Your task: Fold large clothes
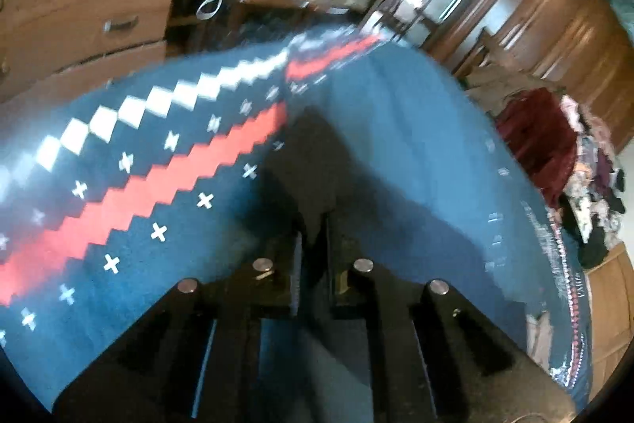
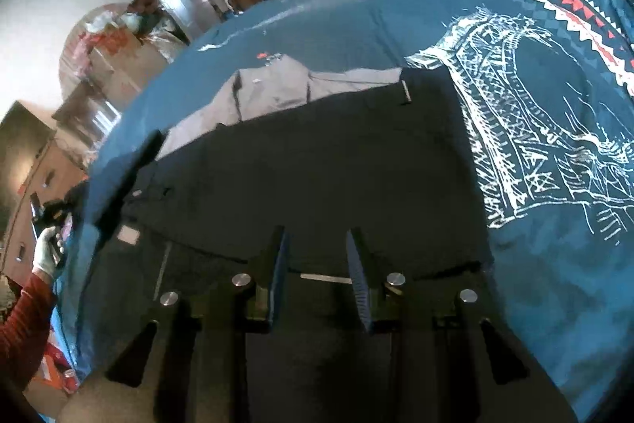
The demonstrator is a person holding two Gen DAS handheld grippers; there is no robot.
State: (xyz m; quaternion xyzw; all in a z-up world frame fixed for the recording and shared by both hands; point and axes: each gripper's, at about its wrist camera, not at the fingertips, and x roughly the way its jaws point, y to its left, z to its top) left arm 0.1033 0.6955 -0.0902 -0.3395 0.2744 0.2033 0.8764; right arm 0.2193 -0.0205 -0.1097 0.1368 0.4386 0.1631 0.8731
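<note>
A dark garment [image 2: 317,161] with a grey inner part [image 2: 277,86] lies spread on a blue printed cloth [image 2: 554,284]. My right gripper [image 2: 317,250] hovers open over the garment's near edge, with nothing between its fingers. In the left wrist view my left gripper [image 1: 315,230] is shut on a peak of the dark garment [image 1: 313,153], which rises from between its fingers. A person's gloved hand [image 2: 45,252] holds the left gripper [image 2: 53,217] at the far left of the right wrist view, beside a lifted dark flap [image 2: 126,177].
The blue cloth [image 1: 119,209] carries red and white zigzag bands and a white tower print [image 2: 515,129]. A pile of dark red and mixed clothes [image 1: 554,153] lies beyond its far side. Wooden drawers [image 1: 79,6] and cabinets [image 1: 554,26] stand around.
</note>
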